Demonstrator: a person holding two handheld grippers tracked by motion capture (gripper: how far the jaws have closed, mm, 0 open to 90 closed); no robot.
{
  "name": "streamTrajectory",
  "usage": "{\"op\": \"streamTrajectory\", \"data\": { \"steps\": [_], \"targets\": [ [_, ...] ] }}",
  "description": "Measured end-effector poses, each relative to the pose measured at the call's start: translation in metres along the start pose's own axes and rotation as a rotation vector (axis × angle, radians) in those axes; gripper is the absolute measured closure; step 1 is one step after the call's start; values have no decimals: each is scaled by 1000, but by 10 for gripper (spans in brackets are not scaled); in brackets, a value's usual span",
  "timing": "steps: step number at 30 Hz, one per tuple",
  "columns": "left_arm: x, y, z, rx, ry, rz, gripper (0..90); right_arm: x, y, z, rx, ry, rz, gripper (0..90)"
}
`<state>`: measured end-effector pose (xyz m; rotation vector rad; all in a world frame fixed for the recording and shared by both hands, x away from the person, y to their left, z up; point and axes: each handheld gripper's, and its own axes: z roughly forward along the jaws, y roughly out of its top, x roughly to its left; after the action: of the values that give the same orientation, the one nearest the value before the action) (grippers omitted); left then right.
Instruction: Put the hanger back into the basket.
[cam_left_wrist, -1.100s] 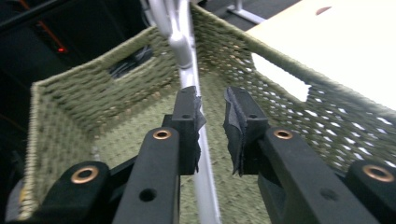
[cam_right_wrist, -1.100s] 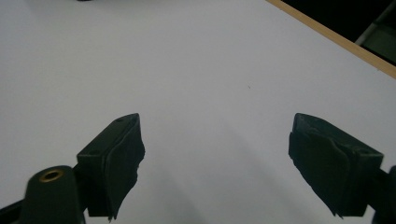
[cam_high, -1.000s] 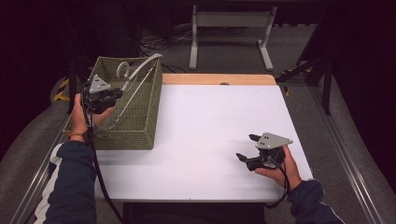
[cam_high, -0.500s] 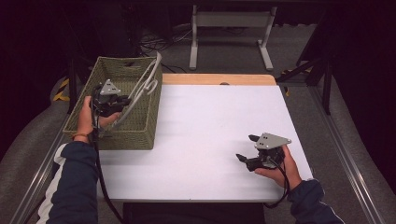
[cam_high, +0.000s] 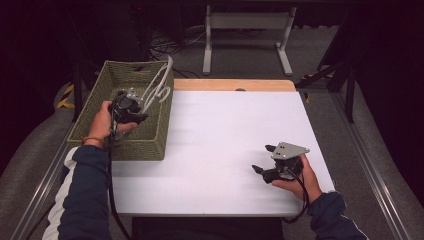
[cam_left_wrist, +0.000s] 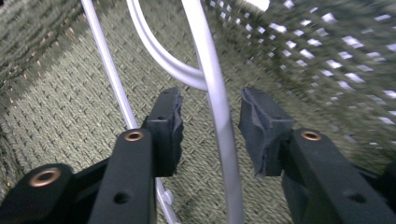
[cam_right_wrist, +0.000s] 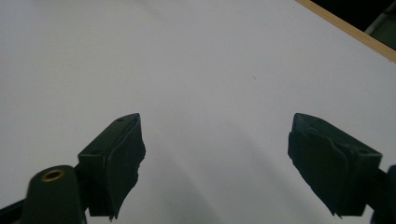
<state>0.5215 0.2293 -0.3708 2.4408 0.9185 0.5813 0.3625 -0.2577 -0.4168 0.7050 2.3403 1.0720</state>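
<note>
The left claw (cam_left_wrist: 210, 128), inside the woven olive-green basket (cam_high: 95, 125) at the counter's (cam_high: 225, 130) left, has just been opening around the white wire hanger (cam_left_wrist: 217, 107), its pads apart, releasing it. Next: withdraw upward. The right claw (cam_right_wrist: 215, 163) rests apart, empty.

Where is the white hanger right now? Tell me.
In the high view the white hanger is at the table's left, leaning in the green woven basket against its right wall, its wire between the left gripper's open jaws.
</note>
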Motion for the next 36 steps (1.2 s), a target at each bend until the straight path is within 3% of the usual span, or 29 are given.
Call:
{"op": "streamTrajectory", "data": {
  "steps": [4, 6, 9, 10, 11, 12, 15, 16, 18, 21, 25, 28, 29, 30, 32, 36],
  "targets": [
    [0, 6, 13, 82, -8, 36, 764, 0, -1, 1, 6, 3, 0, 185],
    [1, 6, 13, 90, -11, 27, 771, -1, -1, 1, 7, 2, -3, 186],
    [5, 2, 8, 125, 42, 16, 788, -1, -1, 0, 6, 2, -3, 187],
    [5, 2, 8, 125, 42, 16, 800, -1, -1, 0, 7, 3, -5, 187],
    [7, -2, 7, 169, 86, 28, 809, -1, -1, 0, 6, 4, -4, 187],
    [13, -10, 4, 184, 94, 15, 812, -1, -1, 0, 8, 4, -5, 187],
    [17, -18, 0, 165, 109, -16, 788, 0, -1, 0, 10, 5, -8, 187],
    [19, -21, -5, 124, 99, -29, 788, 0, 0, 1, 10, 5, -13, 187],
    [17, -21, -13, 70, 100, -32, 664, 1, 1, 1, 7, 4, -14, 187],
    [11, -19, -24, -8, 99, -35, 588, 3, 2, 1, 5, 4, -19, 187],
    [-1, -17, -43, -146, 92, -35, 495, 2, 3, -1, -6, -6, -15, 187],
    [-16, -15, -58, -263, 117, -30, 384, 1, 3, -3, -20, -17, -3, 187],
    [-21, -15, -62, -302, 112, -30, 346, 0, 3, -3, -25, -20, -1, 187],
    [-21, -15, -62, -302, 112, -30, 314, 0, 3, -3, -25, -20, -1, 187],
    [-34, -15, -72, -389, 122, -17, 272, 0, 3, -5, -43, -31, 5, 187],
    [-57, -22, -87, -541, 108, -35, 195, 1, 4, -8, -82, -45, 18, 186]
  ]
}}
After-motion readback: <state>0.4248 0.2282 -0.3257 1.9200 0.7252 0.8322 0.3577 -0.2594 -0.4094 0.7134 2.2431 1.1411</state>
